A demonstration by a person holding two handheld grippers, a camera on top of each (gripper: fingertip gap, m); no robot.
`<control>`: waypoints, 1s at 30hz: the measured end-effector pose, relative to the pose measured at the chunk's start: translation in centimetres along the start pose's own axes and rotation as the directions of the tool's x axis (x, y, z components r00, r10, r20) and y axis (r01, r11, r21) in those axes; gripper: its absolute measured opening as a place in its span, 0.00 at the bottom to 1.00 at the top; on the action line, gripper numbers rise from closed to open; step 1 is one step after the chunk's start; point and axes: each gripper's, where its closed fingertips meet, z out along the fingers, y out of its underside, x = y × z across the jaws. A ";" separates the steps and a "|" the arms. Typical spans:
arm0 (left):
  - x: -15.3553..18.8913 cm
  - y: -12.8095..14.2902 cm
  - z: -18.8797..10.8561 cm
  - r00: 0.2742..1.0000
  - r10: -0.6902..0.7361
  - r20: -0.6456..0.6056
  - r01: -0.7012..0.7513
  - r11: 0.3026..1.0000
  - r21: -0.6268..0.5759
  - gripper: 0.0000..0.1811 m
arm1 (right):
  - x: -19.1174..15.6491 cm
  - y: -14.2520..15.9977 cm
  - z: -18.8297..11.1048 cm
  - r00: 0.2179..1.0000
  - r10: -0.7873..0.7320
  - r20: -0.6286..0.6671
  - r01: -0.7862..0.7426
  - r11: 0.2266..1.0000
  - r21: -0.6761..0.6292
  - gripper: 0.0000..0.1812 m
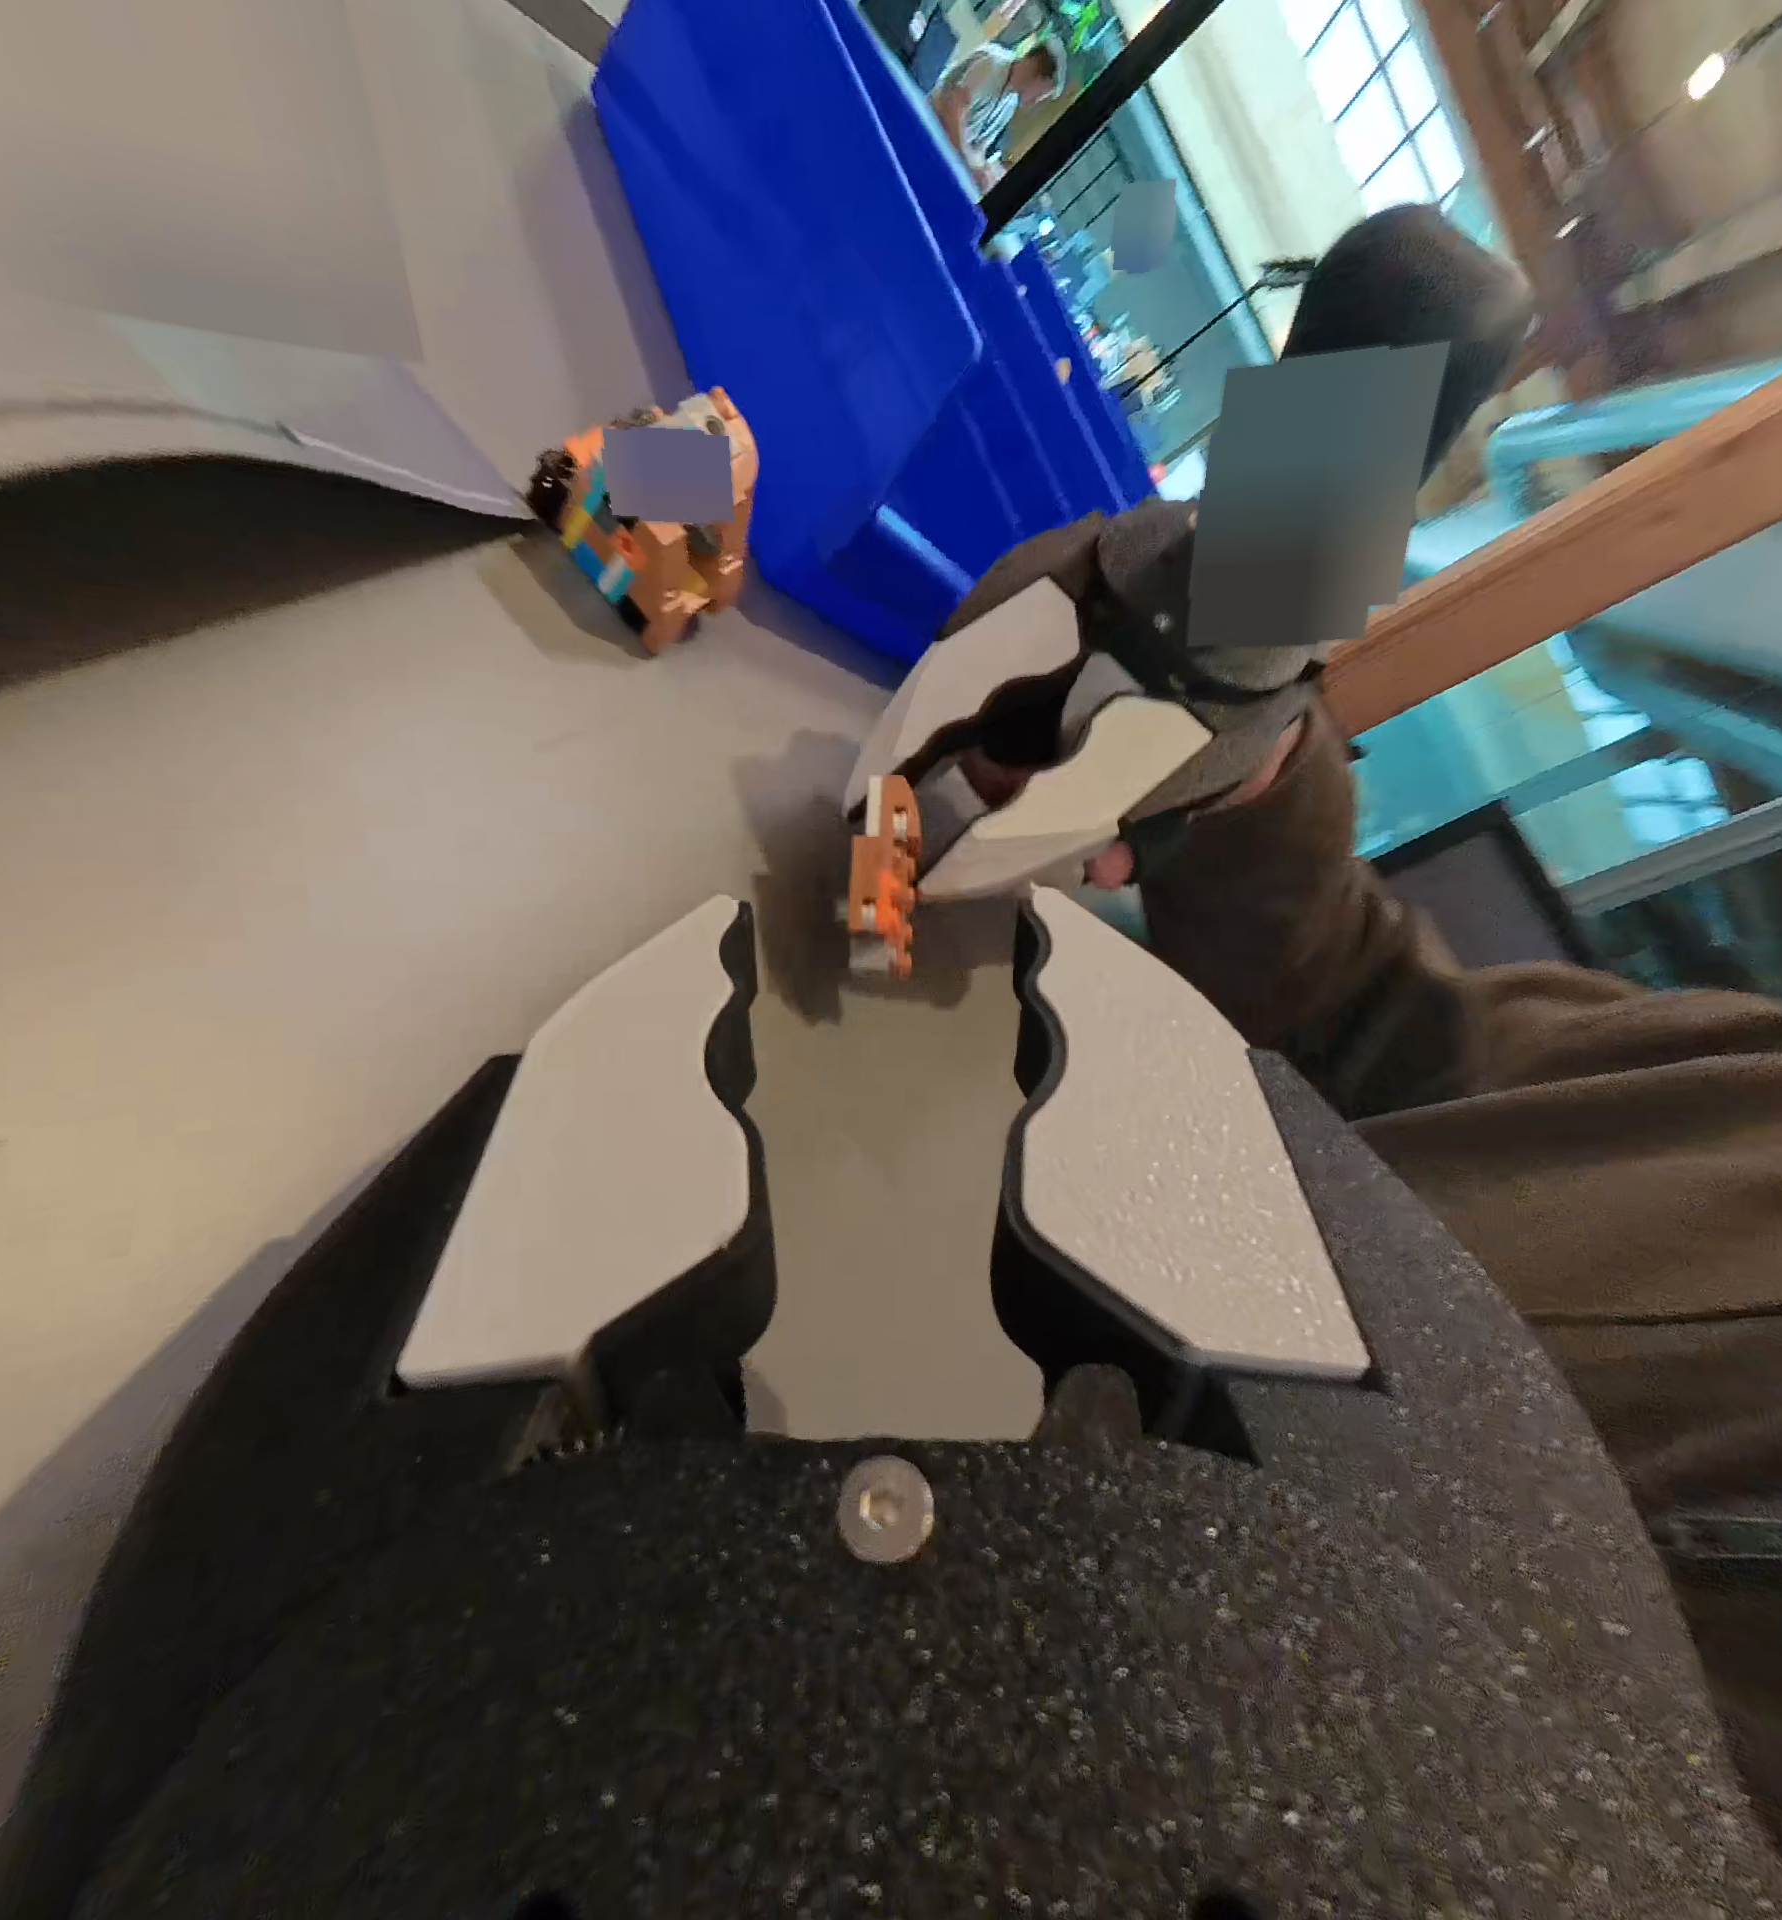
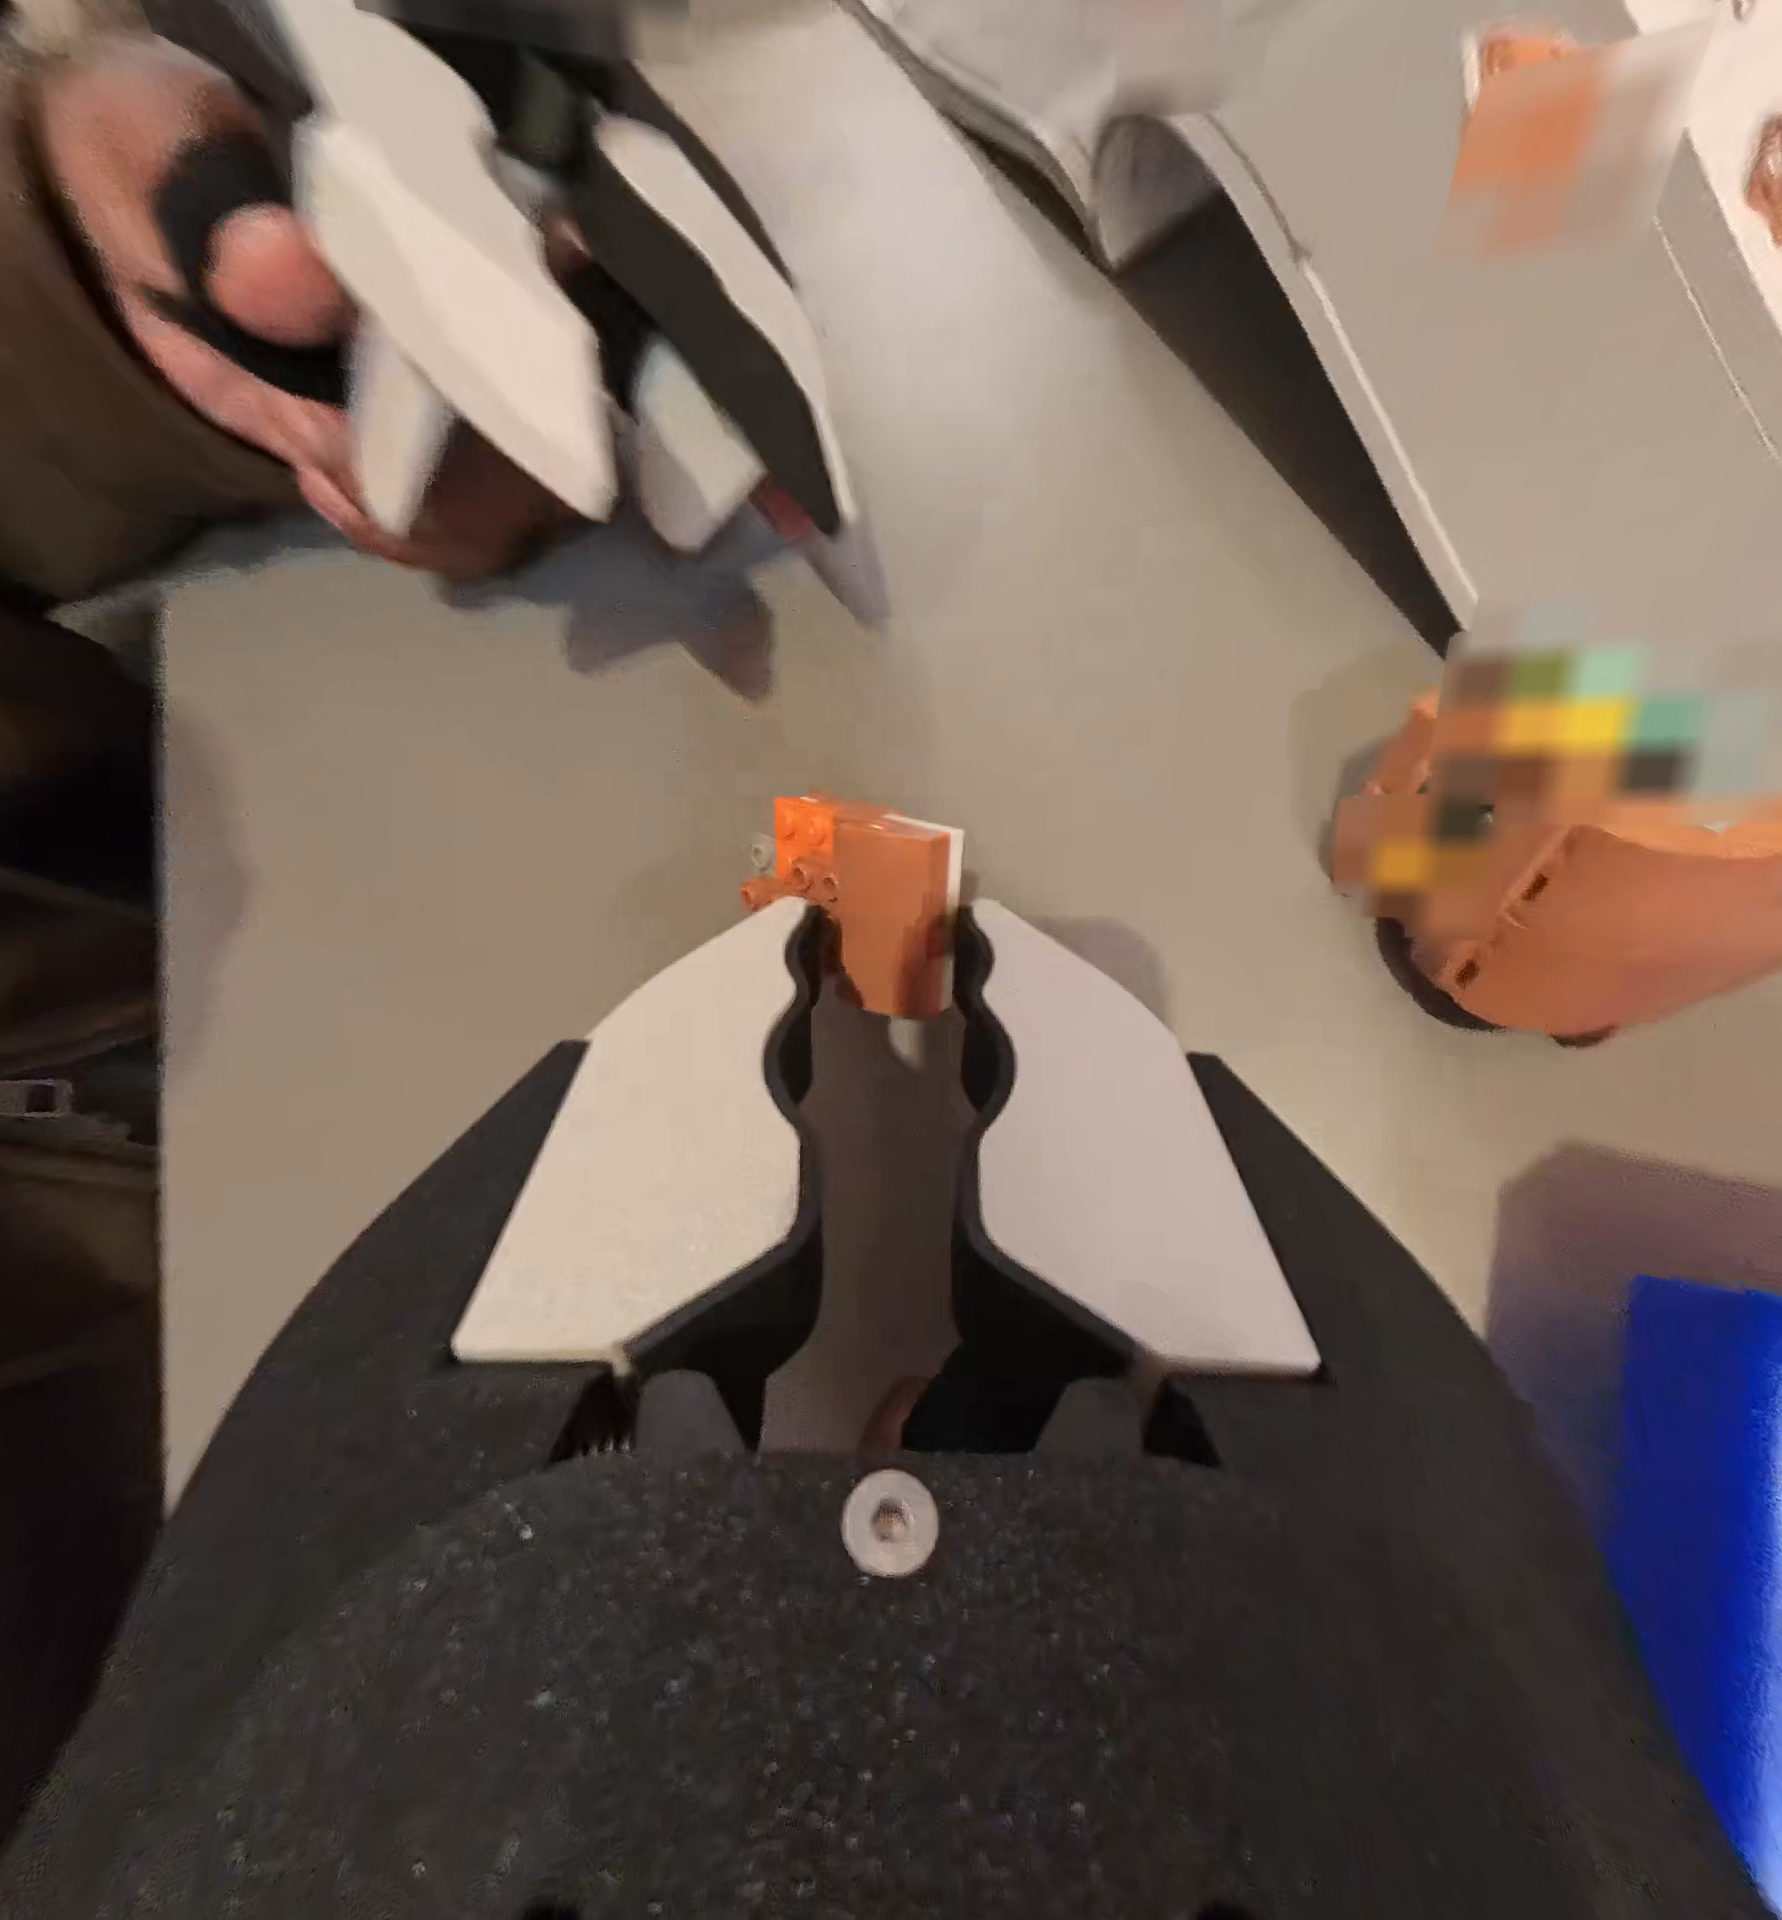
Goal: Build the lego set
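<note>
My right gripper (image 2: pixel 882 914) is shut on a small brown, orange and white lego piece (image 2: pixel 876 894) and holds it above the grey table (image 2: pixel 451 831). The same piece (image 1: pixel 885 878) shows in the left wrist view, pinched at the tips of the right gripper (image 1: pixel 902 842). My left gripper (image 1: pixel 882 925) is open and empty, its fingers just short of the piece. It also shows blurred in the right wrist view (image 2: pixel 752 561). A larger brown and multicoloured lego model (image 1: pixel 658 540) lies on the table farther off; it sits at the right in the right wrist view (image 2: pixel 1593 883).
A blue plastic bin (image 1: pixel 814 291) stands behind the model, also at the lower right of the right wrist view (image 2: pixel 1739 1507). An open instruction booklet (image 1: pixel 243 416) curls up beside the model (image 2: pixel 1334 312). A person's hand and dark sleeve (image 1: pixel 1386 935) hold the right gripper. One gripper's finger ends stand about 7 centimeters off the other's.
</note>
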 end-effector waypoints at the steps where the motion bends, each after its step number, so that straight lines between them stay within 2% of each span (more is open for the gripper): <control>1: -0.3 0.0 -0.4 0.999 0.039 0.026 -0.039 0.999 -0.010 0.27 | 0.6 0.4 0.3 0.999 -0.009 -0.031 0.008 0.999 -0.038 0.13; 3: -0.5 0.0 -1.1 0.992 0.113 0.063 -0.112 0.994 -0.020 0.27 | 1.2 0.6 0.7 0.996 -0.049 -0.078 0.043 0.996 -0.077 0.14; 7: -0.3 -0.8 -2.5 0.956 0.271 0.117 -0.270 0.963 -0.020 0.28 | 1.7 0.2 0.9 0.979 -0.133 -0.154 0.126 0.990 -0.058 0.17; 11: -0.1 -2.3 -3.9 0.877 0.440 0.192 -0.439 0.897 -0.052 0.29 | 1.8 0.9 -0.1 0.961 -0.185 -0.206 0.181 0.983 -0.039 0.27; 14: -0.1 -4.2 -4.7 0.796 0.556 0.239 -0.553 0.829 -0.087 0.29 | 1.1 1.1 -1.1 0.944 -0.238 -0.229 0.248 0.969 0.012 0.31; 16: -0.1 -5.9 -4.9 0.714 0.646 0.271 -0.642 0.758 -0.114 0.29 | 0.1 0.7 -1.6 0.934 -0.276 -0.227 0.301 0.950 0.085 0.33; 20: -2.0 -9.9 -3.8 0.418 0.837 0.354 -0.829 0.510 -0.227 0.29 | -1.5 -1.5 -1.8 0.926 -0.310 -0.215 0.363 0.888 0.282 0.32; 22: -3.9 -10.7 -2.3 0.318 0.886 0.337 -0.842 0.428 -0.329 0.31 | -2.3 -2.6 -1.6 0.919 -0.339 -0.204 0.391 0.850 0.353 0.30; 26: -6.3 -10.6 0.8 0.273 0.928 0.253 -0.786 0.367 -0.498 0.32 | -4.4 -3.8 -0.3 0.888 -0.430 -0.162 0.459 0.804 0.380 0.26; 30: -5.6 -9.4 3.3 0.325 0.938 0.120 -0.760 0.334 -0.558 0.30 | -6.6 -4.3 1.6 0.840 -0.527 -0.128 0.533 0.760 0.372 0.25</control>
